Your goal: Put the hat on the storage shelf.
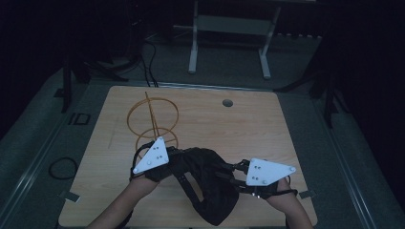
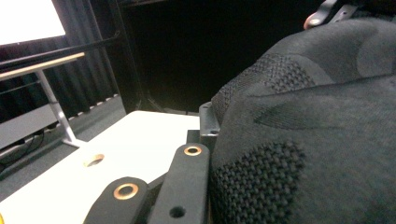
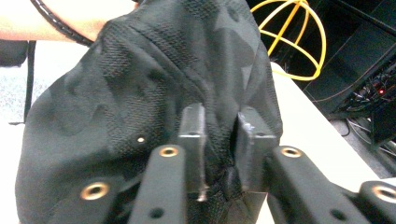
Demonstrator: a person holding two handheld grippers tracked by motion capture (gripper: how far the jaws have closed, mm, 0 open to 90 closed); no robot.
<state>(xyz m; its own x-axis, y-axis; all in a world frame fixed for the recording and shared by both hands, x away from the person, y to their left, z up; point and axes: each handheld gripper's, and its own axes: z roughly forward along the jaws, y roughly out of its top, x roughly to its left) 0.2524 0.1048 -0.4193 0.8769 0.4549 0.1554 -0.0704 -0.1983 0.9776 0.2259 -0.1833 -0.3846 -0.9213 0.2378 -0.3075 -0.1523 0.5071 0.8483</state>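
A black textured fabric piece (image 1: 210, 191) with straps hangs stretched between my two grippers over the front of the wooden table (image 1: 248, 129). My left gripper (image 1: 177, 160) grips its left end; in the left gripper view the fabric (image 2: 303, 140) bulges against the jaw, and the gripper (image 2: 212, 135) is shut on it. My right gripper (image 1: 230, 175) holds the right side. In the right gripper view a fold of the fabric (image 3: 140, 93) is pinched between the two pads of that gripper (image 3: 222, 135). A person's hands hold both grippers from the table's near edge.
A yellow wire stand (image 1: 153, 119) of hoops on an upright rod stands on the table just behind the left gripper, also in the right gripper view (image 3: 292, 37). A round hole (image 1: 228, 102) sits near the table's far edge. A white frame (image 1: 229, 28) stands beyond.
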